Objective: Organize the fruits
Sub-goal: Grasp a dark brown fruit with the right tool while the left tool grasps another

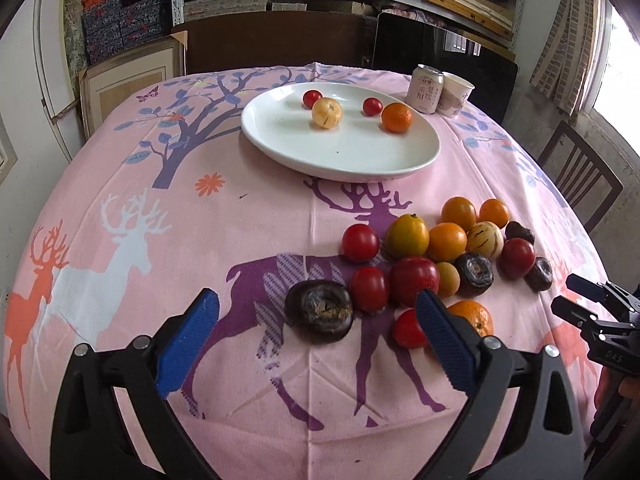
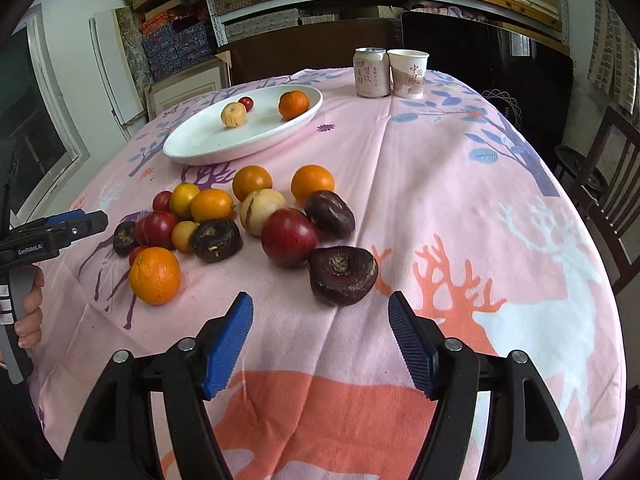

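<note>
From my left claw (image 1: 316, 312) I look over the bench (image 1: 120, 208), its pink deer-print cloth running ahead of the blue pads. Far ahead of that claw sits the white plate (image 1: 340, 160), holding a pale streaked fruit (image 1: 327, 113), a mandarin (image 1: 396, 117) and two cherry tomatoes (image 1: 312, 98). Beyond the plate, to the right, a drink can (image 1: 425, 89) touches a paper cup (image 1: 456, 94). The loose fruit pile (image 1: 440, 248) lies ahead and right of the left claw, well apart from the plate. That claw stands wide and empty; a dark water chestnut (image 1: 320, 311) rests on the cloth between its tips, and a red tomato (image 1: 409, 329) peeks beside the right pad. My right claw (image 2: 320, 316) is also wide, gripping nothing; another water chestnut (image 2: 342, 274) lies just ahead of its gap, a dark red plum-like fruit (image 2: 290, 237) behind it, and an orange (image 2: 155, 275) ahead to its left.
</note>
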A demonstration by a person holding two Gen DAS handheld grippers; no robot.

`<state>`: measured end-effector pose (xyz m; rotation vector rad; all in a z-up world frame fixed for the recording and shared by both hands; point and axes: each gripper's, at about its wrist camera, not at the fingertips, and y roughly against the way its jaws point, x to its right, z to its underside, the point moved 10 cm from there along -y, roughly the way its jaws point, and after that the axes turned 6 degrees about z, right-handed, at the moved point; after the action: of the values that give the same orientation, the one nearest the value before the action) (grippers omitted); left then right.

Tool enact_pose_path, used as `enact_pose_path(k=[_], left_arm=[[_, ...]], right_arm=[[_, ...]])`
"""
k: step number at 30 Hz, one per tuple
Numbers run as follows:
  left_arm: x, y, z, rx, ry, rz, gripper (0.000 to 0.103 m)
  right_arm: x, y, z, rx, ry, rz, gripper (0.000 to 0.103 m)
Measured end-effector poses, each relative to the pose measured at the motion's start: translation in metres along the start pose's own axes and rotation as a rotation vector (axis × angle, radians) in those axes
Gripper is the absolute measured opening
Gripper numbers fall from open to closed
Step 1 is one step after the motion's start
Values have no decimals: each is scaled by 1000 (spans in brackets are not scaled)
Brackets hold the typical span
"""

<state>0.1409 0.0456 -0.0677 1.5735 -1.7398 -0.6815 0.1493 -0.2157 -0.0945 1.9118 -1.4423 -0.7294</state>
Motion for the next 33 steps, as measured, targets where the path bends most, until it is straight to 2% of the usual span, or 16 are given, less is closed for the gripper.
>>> enact_pose_path(k=[5, 12, 14, 15, 17, 18, 26, 33], left_arm=[[-5, 1, 13, -17, -5, -19, 97], [-12, -2, 25, -45, -14, -44, 97], [-14, -3, 26, -49, -17, -51, 97], [-15, -4, 26, -52, -20, -53, 97], [-16, -6, 26, -61, -27, -60, 97], [-16, -8, 26, -66, -31, -64, 97], [-23, -26, 28, -123, -14, -91, 97], [-13, -43, 19, -123, -85, -126, 97]], right_arm=[[1, -12, 6, -42, 15, 37, 71], [6, -31, -6, -68, 14, 84, 71], [8, -35, -9, -68, 10, 93, 67], [8, -38, -9, -75, 10, 95, 58], [9, -40, -11, -62, 20, 106, 47], [8, -40, -12, -59, 26, 100, 44], [4, -24, -11, -23, 3, 39, 44], [-6, -9, -7, -1, 17, -5, 44]])
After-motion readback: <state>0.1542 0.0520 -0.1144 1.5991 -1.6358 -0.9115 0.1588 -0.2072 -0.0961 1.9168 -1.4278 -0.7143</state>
